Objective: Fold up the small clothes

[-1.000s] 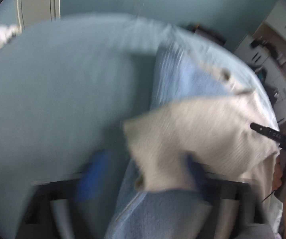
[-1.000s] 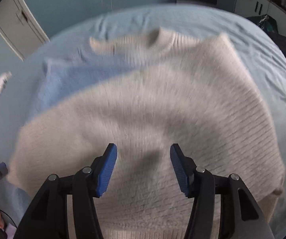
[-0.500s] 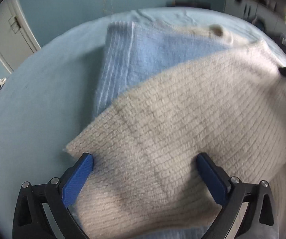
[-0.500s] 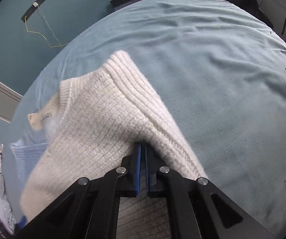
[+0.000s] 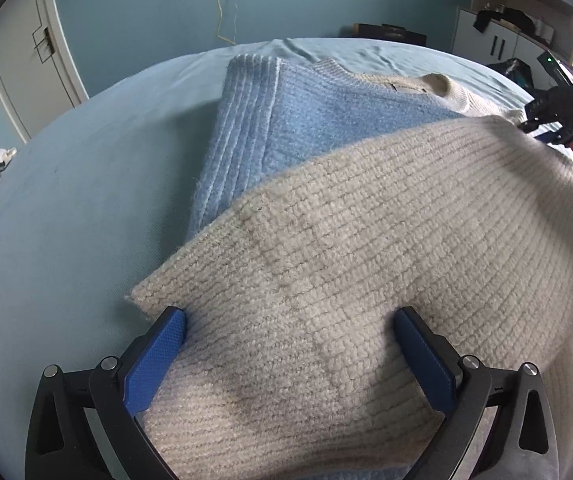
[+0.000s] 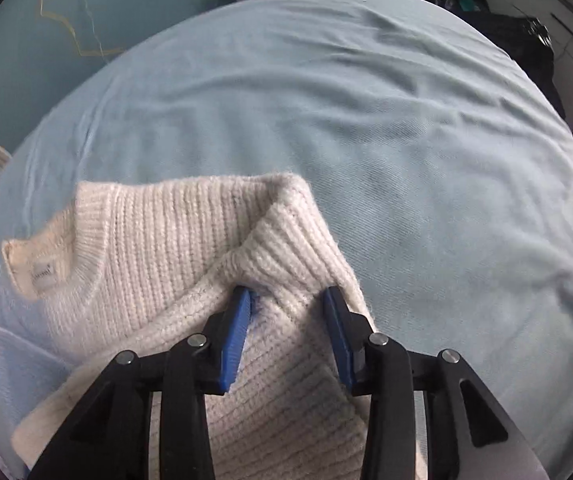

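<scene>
Currently lying folded on bed (image 6: 406, 128): cream sweater (image 5: 366, 260), overlapping blue knit (image 5: 326, 124). Left tool (image 5: 286, 344) gaping wide over near fold, gripping nothing. Right tool (image 6: 286, 312) opening, sweater corner between pads, not pinched. Risking: corner springing back, fold skewing, knit snagging on withdrawal.
</scene>
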`<state>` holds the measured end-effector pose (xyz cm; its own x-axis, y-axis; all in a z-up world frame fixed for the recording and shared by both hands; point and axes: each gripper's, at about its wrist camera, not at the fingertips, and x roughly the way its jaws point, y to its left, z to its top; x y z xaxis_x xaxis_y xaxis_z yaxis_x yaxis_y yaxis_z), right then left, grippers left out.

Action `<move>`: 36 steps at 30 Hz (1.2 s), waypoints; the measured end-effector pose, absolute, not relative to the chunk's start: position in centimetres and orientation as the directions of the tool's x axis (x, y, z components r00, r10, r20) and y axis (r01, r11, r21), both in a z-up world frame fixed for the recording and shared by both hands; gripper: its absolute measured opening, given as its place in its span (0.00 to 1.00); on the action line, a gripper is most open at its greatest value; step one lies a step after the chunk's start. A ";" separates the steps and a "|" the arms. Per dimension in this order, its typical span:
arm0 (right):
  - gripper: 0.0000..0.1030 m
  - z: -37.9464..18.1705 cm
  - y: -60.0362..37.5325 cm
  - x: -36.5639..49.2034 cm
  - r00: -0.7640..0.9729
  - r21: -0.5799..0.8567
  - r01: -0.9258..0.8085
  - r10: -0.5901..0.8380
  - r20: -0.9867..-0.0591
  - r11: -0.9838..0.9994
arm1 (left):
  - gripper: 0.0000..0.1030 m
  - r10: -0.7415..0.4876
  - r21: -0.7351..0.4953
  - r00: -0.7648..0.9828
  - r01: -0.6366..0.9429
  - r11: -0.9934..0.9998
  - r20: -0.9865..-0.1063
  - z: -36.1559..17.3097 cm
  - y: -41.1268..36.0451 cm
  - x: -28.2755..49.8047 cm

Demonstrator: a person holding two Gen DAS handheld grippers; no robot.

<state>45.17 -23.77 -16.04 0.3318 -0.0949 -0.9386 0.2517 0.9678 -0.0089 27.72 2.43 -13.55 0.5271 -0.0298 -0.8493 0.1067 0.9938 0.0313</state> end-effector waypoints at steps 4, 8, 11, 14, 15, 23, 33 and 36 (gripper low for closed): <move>0.33 -10.9 -23.9 41.7 0.438 -0.009 0.311 -0.151 -0.886 0.950 | 1.00 -0.032 0.027 0.515 0.107 0.994 -0.857 -13.6 1.8 28.9; 0.63 -7.6 -25.2 35.7 0.480 0.084 0.265 -0.056 -0.875 0.961 | 1.00 -0.016 0.037 0.529 0.089 0.995 -0.849 -10.1 2.3 28.3; 0.63 -8.4 -26.1 31.5 0.414 0.036 0.221 -0.061 -0.908 0.975 | 1.00 0.002 0.039 0.576 0.051 0.998 -0.817 -8.3 3.6 26.4; 0.62 -9.4 -26.9 28.7 0.371 -0.033 0.191 -0.104 -0.923 0.981 | 1.00 0.029 0.069 0.533 0.055 0.996 -0.846 -9.4 3.9 26.1; 0.62 -10.0 -27.1 28.3 0.338 -0.092 0.194 -0.154 -0.929 0.977 | 1.00 0.044 0.086 0.523 0.056 0.995 -0.851 -9.9 3.8 26.0; 0.98 -14.8 -31.7 26.5 0.292 -0.148 0.311 -0.243 -0.925 0.939 | 1.00 0.015 0.002 0.395 -0.033 0.999 -0.919 -14.4 5.7 27.9; 0.86 -13.2 -29.7 24.0 0.348 -0.020 0.284 -0.123 -0.929 0.959 | 1.00 0.066 0.046 0.400 -0.058 0.997 -0.914 -7.2 11.6 22.2; 0.86 -17.3 -30.7 22.7 0.211 -0.016 0.352 -0.096 -0.973 0.936 | 1.00 0.121 0.120 0.387 -0.028 0.992 -0.914 -5.1 12.7 18.8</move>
<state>22.71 -30.70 -17.26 0.2106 -0.0964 -0.9728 0.3520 0.9358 -0.0165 18.82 12.67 -5.10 0.3867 0.1211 -0.9142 -0.0280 0.9924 0.1196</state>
